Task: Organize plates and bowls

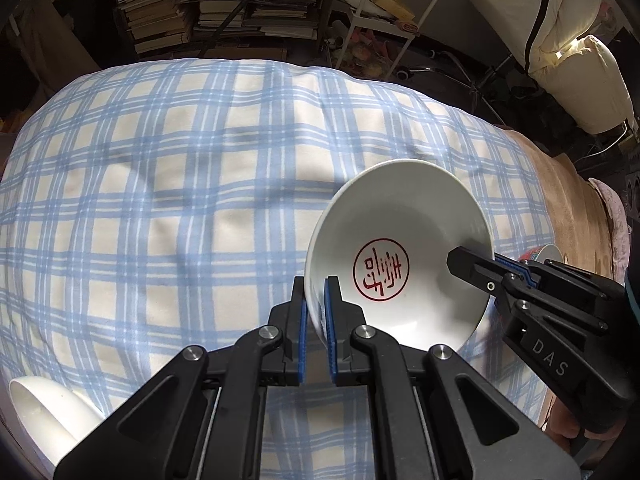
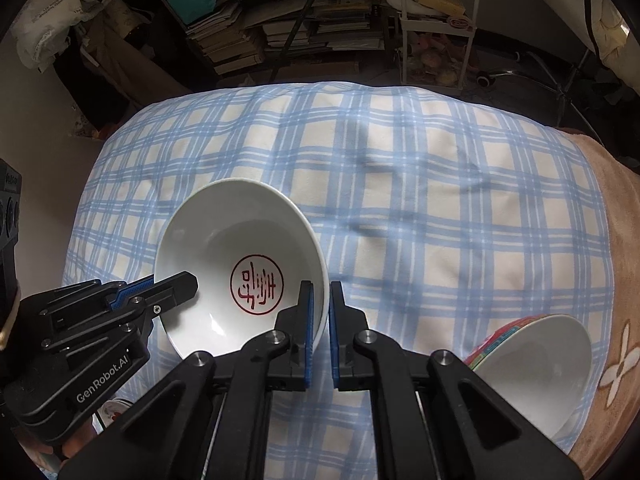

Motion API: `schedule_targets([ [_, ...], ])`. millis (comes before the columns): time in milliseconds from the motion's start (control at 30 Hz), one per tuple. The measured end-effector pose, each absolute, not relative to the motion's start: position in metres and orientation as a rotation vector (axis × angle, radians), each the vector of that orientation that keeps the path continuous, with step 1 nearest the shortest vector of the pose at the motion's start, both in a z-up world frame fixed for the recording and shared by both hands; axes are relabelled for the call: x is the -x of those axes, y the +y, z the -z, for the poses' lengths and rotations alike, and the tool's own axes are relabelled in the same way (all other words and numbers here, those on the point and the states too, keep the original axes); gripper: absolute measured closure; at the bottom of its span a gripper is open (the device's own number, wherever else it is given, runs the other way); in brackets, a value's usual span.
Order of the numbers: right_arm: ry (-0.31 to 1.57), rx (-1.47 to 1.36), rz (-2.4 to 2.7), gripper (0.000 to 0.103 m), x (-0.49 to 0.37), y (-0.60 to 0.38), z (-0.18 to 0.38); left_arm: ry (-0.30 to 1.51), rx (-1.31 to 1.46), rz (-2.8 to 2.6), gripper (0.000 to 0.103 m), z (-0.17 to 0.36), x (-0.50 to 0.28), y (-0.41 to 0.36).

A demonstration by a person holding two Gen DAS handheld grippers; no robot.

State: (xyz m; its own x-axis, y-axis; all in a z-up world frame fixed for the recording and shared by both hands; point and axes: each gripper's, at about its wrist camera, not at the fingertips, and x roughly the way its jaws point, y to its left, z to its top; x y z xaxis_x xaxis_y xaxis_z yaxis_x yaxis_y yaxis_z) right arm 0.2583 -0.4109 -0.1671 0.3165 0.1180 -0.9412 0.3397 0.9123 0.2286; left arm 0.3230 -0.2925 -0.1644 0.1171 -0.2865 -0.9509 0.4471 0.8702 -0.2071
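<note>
A white bowl [image 1: 400,240] with a red seal mark inside hangs above the blue plaid cloth, held from both sides. My left gripper [image 1: 316,304] is shut on its left rim. My right gripper [image 2: 319,312] is shut on its right rim; it also shows in the left wrist view [image 1: 486,270]. The same bowl [image 2: 240,256] shows in the right wrist view, with my left gripper [image 2: 160,292] clamped on its near-left rim. A white bowl with a red patterned outside [image 2: 540,364] lies tilted at the lower right. Another white bowl [image 1: 44,420] lies at the lower left.
The plaid cloth [image 1: 180,180] covers a soft, uneven surface, with a tan blanket [image 2: 616,280] along its right side. Stacked books and shelves [image 1: 224,4] stand beyond the far edge. A small dish with red marks [image 2: 114,408] peeks out under my left gripper.
</note>
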Motion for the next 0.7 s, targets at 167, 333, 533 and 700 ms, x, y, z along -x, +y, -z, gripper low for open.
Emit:
schedule_targets([
  [167, 1.228, -0.421, 0.124, 0.095, -0.257, -0.383, 0.153, 1.323, -0.115, 0.511, 0.095, 0.149, -0.317, -0.261],
  [333, 1.215, -0.402, 0.105, 0.095, -0.259, -0.350, 0.140, 1.297, -0.128, 0.483, 0.095, 0.133, -0.309, -0.228],
  [533, 1.205, -0.406, 0.058, 0.095, -0.259, -0.310, 0.126, 1.270, -0.104, 0.446, 0.095, 0.112, -0.302, -0.182],
  [700, 1.185, -0.392, 0.019, 0.095, -0.258, -0.272, 0.113, 1.237, -0.083, 0.408, 0.095, 0.095, -0.289, -0.141],
])
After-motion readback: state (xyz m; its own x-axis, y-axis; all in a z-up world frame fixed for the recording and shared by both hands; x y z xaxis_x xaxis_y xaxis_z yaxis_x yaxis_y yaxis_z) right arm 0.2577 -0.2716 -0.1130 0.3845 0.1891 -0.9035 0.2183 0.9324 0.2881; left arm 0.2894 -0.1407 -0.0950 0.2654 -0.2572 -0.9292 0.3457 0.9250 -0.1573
